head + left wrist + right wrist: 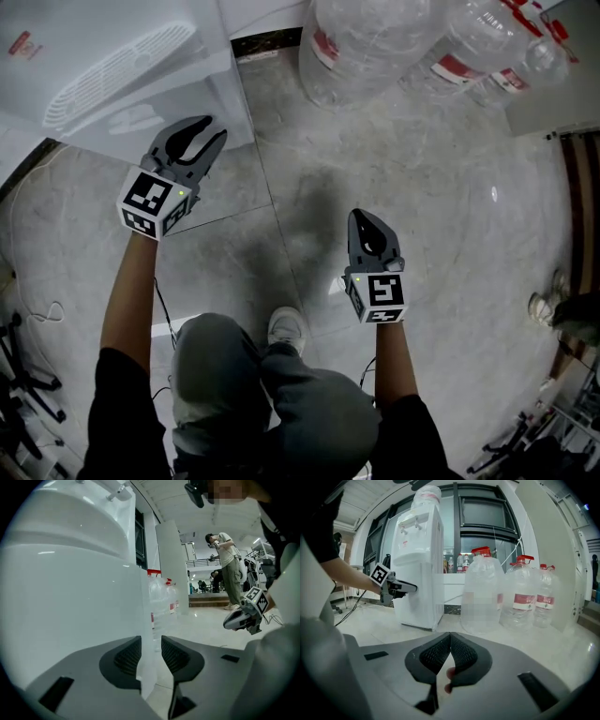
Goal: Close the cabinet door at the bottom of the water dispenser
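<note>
**Approach step, head view and both gripper views.** The dispenser (112, 66) stands on the floor (450, 216), with jugs (375, 42) just beside it. My left gripper (214, 129) is low beside the dispenser's base, its fingers (127, 657) apart. A white vertical edge passes between them without being pinched. I take this to be the free edge of the door (147, 620), at the foot of the dispenser and apparently not yet shut, though no view shows its gap plainly. My right gripper (364, 217) hangs over open floor, well apart from the dispenser, with its fingers together at the tips and nothing between them. Step in hand, as I judge it: bringing the left gripper onto the door. Next move: lay one finger flat on the door's outer face and push toward the dispenser's body until the edge seats, keeping the push level so the dispenser does not slide; the right gripper need not join in
</note>
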